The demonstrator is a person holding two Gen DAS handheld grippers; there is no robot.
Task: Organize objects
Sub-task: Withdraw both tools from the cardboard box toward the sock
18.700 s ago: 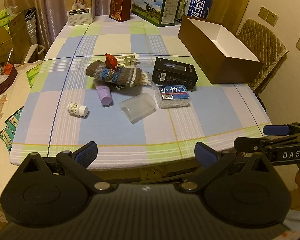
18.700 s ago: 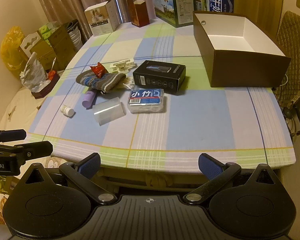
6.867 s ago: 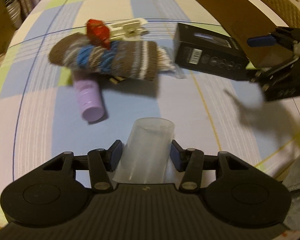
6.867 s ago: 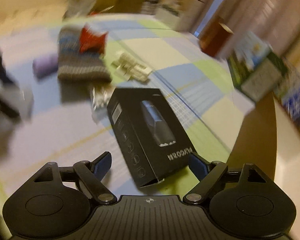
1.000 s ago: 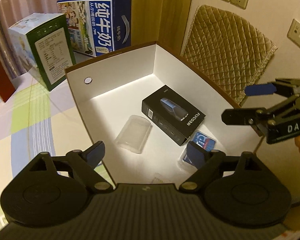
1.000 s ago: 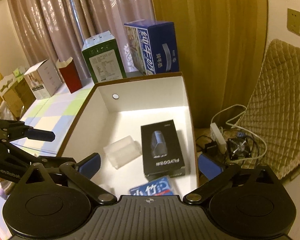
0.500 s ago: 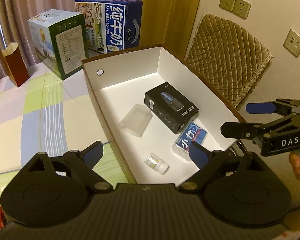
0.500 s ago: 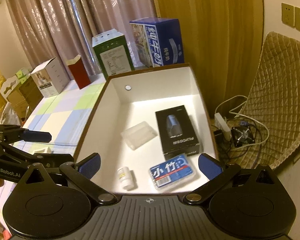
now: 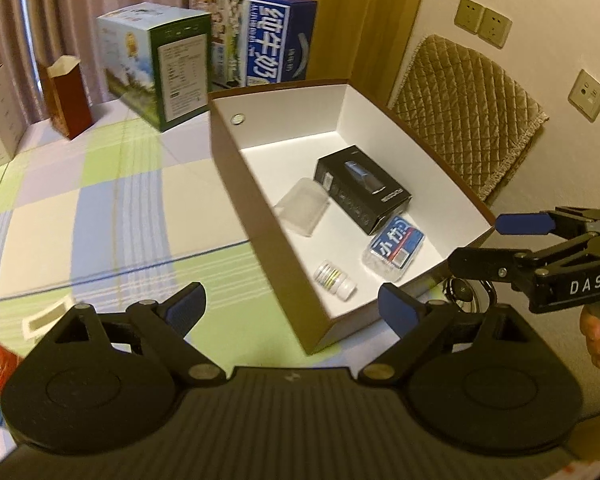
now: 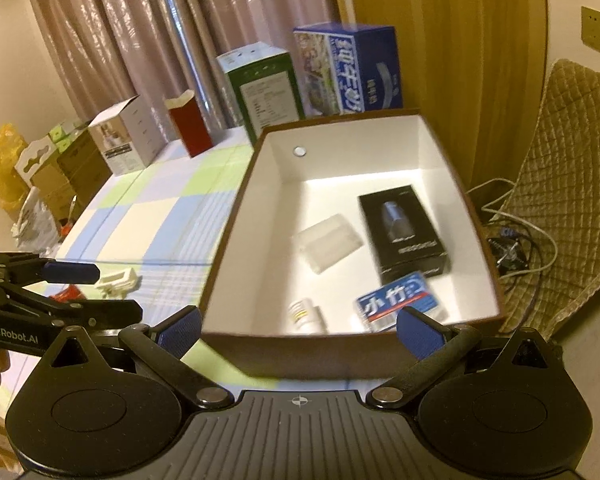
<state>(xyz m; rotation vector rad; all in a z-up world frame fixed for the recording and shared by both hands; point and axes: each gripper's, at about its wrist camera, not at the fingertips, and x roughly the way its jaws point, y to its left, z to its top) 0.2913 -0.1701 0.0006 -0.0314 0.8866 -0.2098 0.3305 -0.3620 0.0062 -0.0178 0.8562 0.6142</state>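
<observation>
Left claw (image 9: 292, 308) spread, empty; pill bottle (image 9: 335, 281) in brown box (image 9: 260, 200).

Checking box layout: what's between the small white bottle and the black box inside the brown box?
The blue-labelled packet lies between the white bottle and the black box in the left wrist view; bare white floor surrounds it.

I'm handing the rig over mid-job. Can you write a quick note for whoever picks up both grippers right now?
Left gripper: open, empty.
Right gripper: open, empty.
Done: the brown box holds the black carton, clear plastic container, blue-labelled pack and small white bottle.
Left: on the table, a white clip and a red item beside it. Nothing else to pack is in view.
</observation>
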